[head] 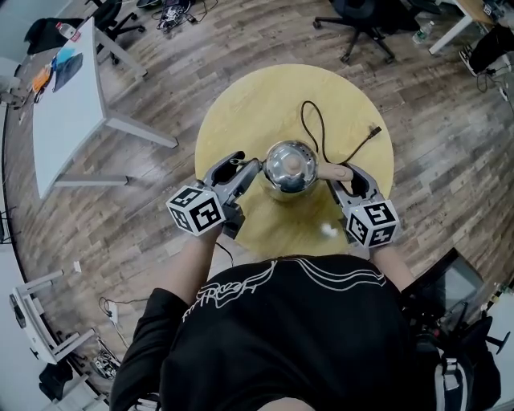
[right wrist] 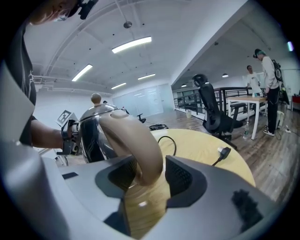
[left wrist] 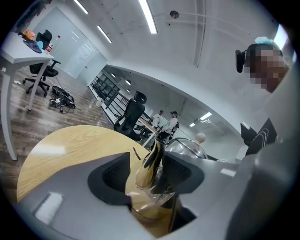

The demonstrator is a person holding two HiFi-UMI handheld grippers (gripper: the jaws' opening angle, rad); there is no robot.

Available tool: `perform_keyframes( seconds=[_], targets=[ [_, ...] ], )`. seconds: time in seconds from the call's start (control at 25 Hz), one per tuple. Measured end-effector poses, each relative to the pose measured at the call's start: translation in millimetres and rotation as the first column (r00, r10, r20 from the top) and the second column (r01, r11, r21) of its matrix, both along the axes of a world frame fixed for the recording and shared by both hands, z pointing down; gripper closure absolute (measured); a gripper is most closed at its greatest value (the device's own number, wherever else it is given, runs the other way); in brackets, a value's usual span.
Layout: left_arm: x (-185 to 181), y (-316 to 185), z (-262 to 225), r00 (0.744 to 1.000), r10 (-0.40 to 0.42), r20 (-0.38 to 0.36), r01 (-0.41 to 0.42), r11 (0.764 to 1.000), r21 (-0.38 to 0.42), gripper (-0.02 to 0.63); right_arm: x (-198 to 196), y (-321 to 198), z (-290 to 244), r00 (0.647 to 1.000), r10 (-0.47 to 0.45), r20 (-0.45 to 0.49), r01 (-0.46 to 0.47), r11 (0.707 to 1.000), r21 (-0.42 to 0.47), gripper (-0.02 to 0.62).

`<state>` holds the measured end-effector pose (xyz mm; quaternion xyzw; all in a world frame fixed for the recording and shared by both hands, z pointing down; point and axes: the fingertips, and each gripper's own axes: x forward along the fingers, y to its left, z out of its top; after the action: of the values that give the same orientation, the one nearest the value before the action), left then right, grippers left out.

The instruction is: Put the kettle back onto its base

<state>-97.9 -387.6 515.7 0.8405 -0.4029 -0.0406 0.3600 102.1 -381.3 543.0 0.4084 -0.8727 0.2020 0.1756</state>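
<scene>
A shiny steel kettle (head: pixel 291 167) with a beige knob stands upright in the middle of the round wooden table (head: pixel 241 112). Its black cord (head: pixel 309 120) runs out from under it to a loose plug (head: pixel 373 130); the base itself is hidden beneath the kettle. My left gripper (head: pixel 255 170) is at the kettle's left side, and in the left gripper view the spout (left wrist: pixel 151 166) lies between its open jaws. My right gripper (head: pixel 337 178) is at the right side. The beige handle (right wrist: pixel 136 140) sits between its open jaws, with a gap beside the right pad.
A small white scrap (head: pixel 328 230) lies on the table near the right gripper. A white desk (head: pixel 68 104) stands to the far left and office chairs (head: pixel 365 24) stand beyond the table on the wooden floor. People stand at a distant desk (right wrist: pixel 265 89).
</scene>
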Motion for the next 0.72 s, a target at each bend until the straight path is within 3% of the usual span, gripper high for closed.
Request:
perform_keyframes(
  seconds=[0.16, 0.36, 0.6, 0.72],
  targets=[
    [-15, 10, 0, 0.999, -0.052, -0.007, 0.052, 0.998, -0.024, 0.376, 4, 9, -12, 1.0, 0.02, 0.01, -0.02, 1.0, 0.01, 0.4],
    [-12, 52, -14, 0.999, -0.036, -0.028, 0.036, 0.999, -0.007, 0.357, 18, 48, -25, 0.998, 0.059, -0.02, -0.058, 0.998, 0.037, 0.4],
    [21, 148, -45, 0.996, 0.084, -0.033, -0.082, 0.996, 0.038, 0.373, 19, 148, -51, 0.997, 0.055, 0.062, -0.056, 0.998, 0.028, 0.402],
    [40, 200, -70, 0.988, 0.155, -0.021, -0.152, 0.984, 0.089, 0.443, 7, 206, -71, 0.99, 0.008, 0.142, -0.011, 1.0, 0.02, 0.414]
  ],
)
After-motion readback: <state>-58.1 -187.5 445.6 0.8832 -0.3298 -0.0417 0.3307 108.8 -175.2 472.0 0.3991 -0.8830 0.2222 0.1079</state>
